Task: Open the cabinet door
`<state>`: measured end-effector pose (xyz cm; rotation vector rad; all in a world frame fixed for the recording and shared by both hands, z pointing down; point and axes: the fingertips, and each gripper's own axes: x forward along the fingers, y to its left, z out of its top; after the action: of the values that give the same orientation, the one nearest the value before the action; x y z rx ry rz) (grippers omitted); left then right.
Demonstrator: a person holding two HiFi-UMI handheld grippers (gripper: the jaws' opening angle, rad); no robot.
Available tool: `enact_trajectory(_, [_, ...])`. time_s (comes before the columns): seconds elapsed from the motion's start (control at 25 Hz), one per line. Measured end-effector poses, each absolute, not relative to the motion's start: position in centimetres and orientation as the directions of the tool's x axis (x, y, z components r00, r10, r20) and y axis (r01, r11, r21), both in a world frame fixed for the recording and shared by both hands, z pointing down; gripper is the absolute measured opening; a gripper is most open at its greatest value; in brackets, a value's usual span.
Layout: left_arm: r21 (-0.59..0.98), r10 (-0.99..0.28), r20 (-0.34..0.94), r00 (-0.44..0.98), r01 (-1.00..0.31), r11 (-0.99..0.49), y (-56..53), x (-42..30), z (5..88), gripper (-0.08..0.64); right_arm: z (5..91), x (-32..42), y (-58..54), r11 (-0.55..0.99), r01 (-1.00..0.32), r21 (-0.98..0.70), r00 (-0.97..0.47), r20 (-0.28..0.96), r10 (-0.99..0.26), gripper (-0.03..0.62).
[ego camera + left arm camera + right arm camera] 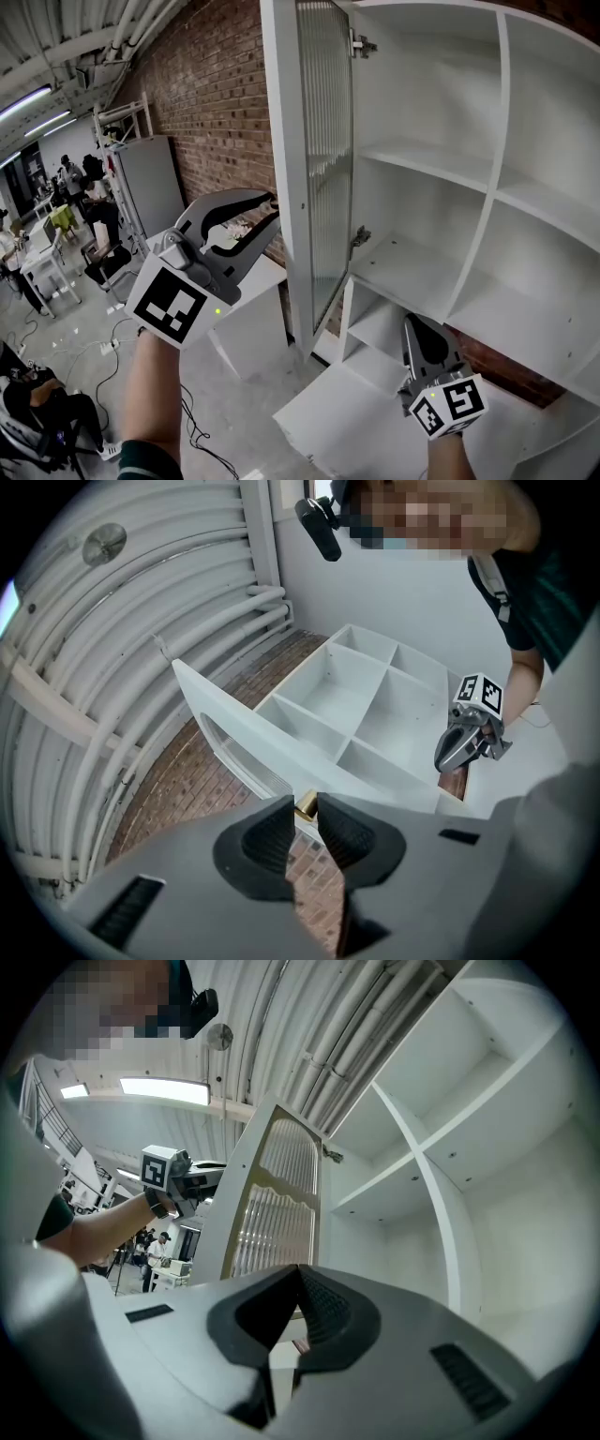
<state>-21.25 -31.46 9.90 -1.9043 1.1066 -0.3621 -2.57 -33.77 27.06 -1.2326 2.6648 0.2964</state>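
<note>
**Door stands wide, knob in the jaws**

The door (323, 159) stands edge-on, well out from the cabinet (494, 141), whose shelves lie open to reach. The left gripper (265, 214) pinches the brass knob (306, 804) at the door's free edge, near the brick wall (211, 103). The right gripper (419, 328) hangs low, jaws together, empty.

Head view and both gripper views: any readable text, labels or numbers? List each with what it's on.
No readable text in any view.
Left marker cube on the left gripper: black-and-white square pattern, no letters.
Right marker cube on the right gripper: pattern only.
Cabinet door, cabinet, brass knob: no labels visible.
</note>
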Motion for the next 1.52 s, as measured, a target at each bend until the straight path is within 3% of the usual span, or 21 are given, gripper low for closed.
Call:
enact_trajectory(0.64, [-0.769,-0.808,-0.204,0.552,-0.602,-0.217,-33.5,-27.0,10.1,0.075,27.6,-5.0,-34.7,0.639,-0.763,0.102,-0.642,-0.240,-0.728,0.003])
enact_trajectory(1.08, [-0.719,-0.851,-0.253,0.461,-0.677,-0.153,-35.9,-31.6,10.1,0.062,27.9,-6.1,-35.0,0.635,-0.766,0.097,-0.639,-0.224,-0.736,0.003])
enact_trajectory(1.52, [-0.672,-0.836,-0.327,0.440,-0.731,-0.122,-36.0,-32.0,9.3,0.052,28.1,-6.7,-35.2,0.650,-0.755,0.086,-0.651,-0.210,-0.729,0.003])
